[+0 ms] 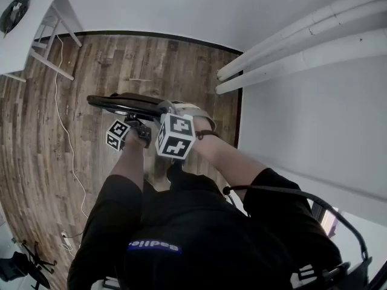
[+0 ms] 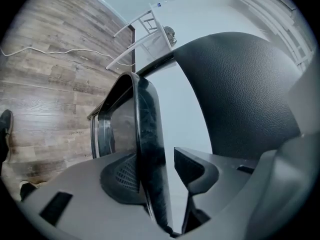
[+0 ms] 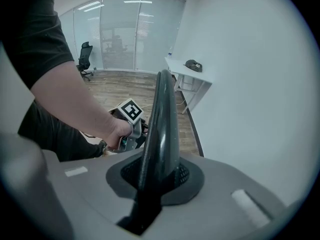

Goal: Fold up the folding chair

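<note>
Jaws of the right tool (image 1: 171,115) clamped the folding chair (image 1: 115,104) by its black rim; the left tool (image 1: 138,125) straddled that rim, half open.

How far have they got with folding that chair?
Nearly done, it seems. From above, the folding chair shows only as a thin dark edge, so it looks collapsed. In hand: the right gripper is clamped on that edge, while the left gripper has the frame tube between open jaws. Remaining, probably: pressing it fully flat and putting it away.
</note>
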Tool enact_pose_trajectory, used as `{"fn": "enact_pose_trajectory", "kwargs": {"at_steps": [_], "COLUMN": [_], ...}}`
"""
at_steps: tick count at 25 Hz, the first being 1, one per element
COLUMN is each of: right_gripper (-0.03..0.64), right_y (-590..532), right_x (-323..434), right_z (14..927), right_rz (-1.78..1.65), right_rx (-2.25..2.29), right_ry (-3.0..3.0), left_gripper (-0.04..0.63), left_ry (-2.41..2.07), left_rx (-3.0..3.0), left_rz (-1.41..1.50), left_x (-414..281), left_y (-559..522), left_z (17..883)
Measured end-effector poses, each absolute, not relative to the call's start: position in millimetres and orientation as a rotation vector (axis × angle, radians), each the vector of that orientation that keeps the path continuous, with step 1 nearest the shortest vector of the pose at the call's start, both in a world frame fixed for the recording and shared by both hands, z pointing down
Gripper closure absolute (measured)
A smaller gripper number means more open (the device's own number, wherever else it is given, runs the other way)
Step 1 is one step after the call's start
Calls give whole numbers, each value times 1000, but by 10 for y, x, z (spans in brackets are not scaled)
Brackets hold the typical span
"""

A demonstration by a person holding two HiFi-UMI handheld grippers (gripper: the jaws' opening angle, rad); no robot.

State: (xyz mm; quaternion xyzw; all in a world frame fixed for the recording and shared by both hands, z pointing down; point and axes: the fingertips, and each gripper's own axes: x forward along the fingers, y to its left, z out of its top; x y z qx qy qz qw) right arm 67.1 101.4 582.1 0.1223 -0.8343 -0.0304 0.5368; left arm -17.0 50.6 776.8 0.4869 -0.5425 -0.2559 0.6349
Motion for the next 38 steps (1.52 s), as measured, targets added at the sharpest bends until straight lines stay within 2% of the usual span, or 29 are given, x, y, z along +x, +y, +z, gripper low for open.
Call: {"fn": "enact_pose_trajectory", "kwargs": {"at_steps": [8, 14, 33, 38], "right_gripper": [569, 570, 574, 572], "right_y": [773, 647, -21, -145], "right_x": [810, 839, 867, 944], "right_z": [5752, 5741, 5630, 5636], "right_rz": [-33, -18, 107, 132], "right_rx": [254, 232, 240, 227], "right_ry": [-2003, -2008, -2021, -2029], "left_gripper": [360, 358, 359, 358], "left_ry": [-1294, -1264, -862, -757], "left_rx": [1063, 1106, 1356, 1473], "left_rz": [-586, -615, -189, 39], "left_x": [-100, -93, 162, 242], "left_y": [515, 458, -75, 47], "left_z": [7731, 7702, 7521, 7524]}}
